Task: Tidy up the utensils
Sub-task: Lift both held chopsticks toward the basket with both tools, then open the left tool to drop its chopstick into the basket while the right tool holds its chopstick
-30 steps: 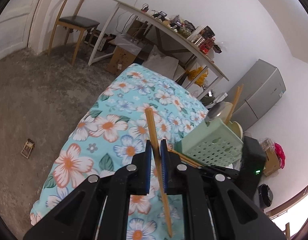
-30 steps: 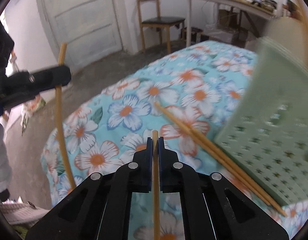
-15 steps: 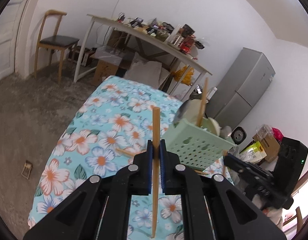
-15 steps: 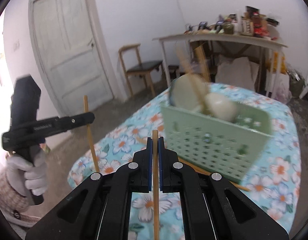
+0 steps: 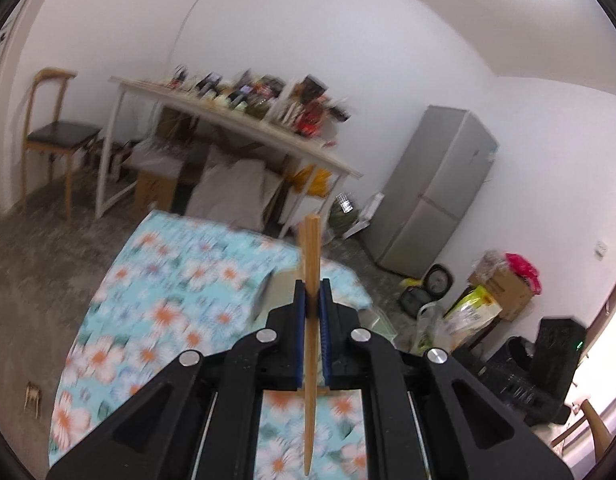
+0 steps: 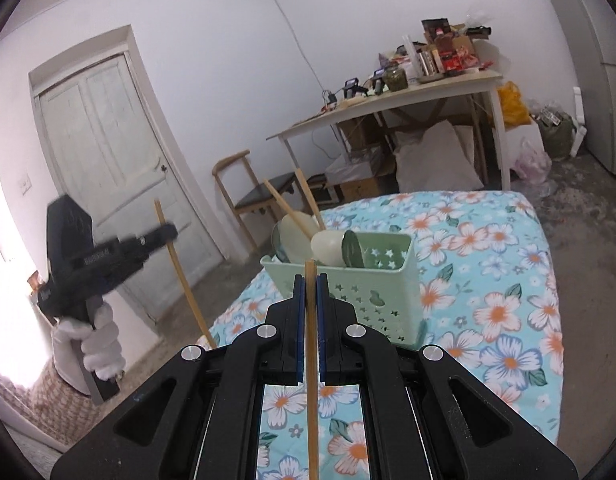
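Chopsticks are the matter here, one in each tool. The left gripper [image 5: 312,312] is clamped on a wooden chopstick [image 5: 310,360], which stands nearly upright between its blue pads, square end up, tapered tip hanging below. The right gripper [image 6: 310,304] pinches a second chopstick [image 6: 311,360] the same way, its top just clearing the pads. In the right wrist view the left tool shows at the left edge (blurred), carried by a hand in a white glove [image 6: 102,344] and raised well clear of the table, its stick slanting down.

A second ago both tools sat low over the floral tablecloth [image 6: 487,272], close to the green basket [image 6: 371,288]; both have since lifted and swung, so the basket now stands ahead of the right tool and is mostly hidden behind the left tool's fingers. The grips have not changed.

The basket is pale green plastic, rectangular, its walls pierced with small stars. It holds wooden-handled utensils and pale rounded spoon heads leaning toward the far side. The cloth is turquoise with white and orange flowers.
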The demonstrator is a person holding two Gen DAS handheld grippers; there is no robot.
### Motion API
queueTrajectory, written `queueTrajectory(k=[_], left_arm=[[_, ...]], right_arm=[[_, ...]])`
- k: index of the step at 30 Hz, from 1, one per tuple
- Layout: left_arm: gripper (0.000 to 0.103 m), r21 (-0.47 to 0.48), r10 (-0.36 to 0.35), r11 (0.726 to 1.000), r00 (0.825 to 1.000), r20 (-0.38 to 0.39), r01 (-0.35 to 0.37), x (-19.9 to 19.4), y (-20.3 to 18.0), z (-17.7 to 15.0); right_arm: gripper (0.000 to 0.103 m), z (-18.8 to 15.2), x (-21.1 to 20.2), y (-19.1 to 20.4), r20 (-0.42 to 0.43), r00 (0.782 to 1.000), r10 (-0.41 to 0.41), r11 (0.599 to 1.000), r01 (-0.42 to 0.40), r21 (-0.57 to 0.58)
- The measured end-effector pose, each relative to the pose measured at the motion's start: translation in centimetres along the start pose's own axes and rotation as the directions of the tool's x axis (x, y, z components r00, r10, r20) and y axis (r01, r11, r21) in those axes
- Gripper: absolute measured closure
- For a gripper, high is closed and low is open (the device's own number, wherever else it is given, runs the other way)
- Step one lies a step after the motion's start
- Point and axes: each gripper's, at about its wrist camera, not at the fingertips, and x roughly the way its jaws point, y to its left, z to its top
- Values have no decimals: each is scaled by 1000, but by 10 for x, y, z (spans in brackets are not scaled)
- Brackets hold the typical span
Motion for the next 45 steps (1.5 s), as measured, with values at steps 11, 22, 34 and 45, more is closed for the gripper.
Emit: queueTrajectory(k=[11,22,34,45], left_arm=[[97,58,-89,995,969,229,78,12,-29,77],[97,-16,-46,999,978,206,51,70,-8,69],[97,-177,-57,981,989,137,81,105,19,39],[75,-202,-44,977,996,79,60,88,30,20]], right_arm=[[99,2,2,-3,-13,1000,3,1000,-3,2],[99,9,-1,-5,-17,1000,-8,1000,8,-4],[99,11,-2,-4,-14,1000,-14,1000,14,-15],[99,26,-3,8,12,1000,-8,998,8,-60]])
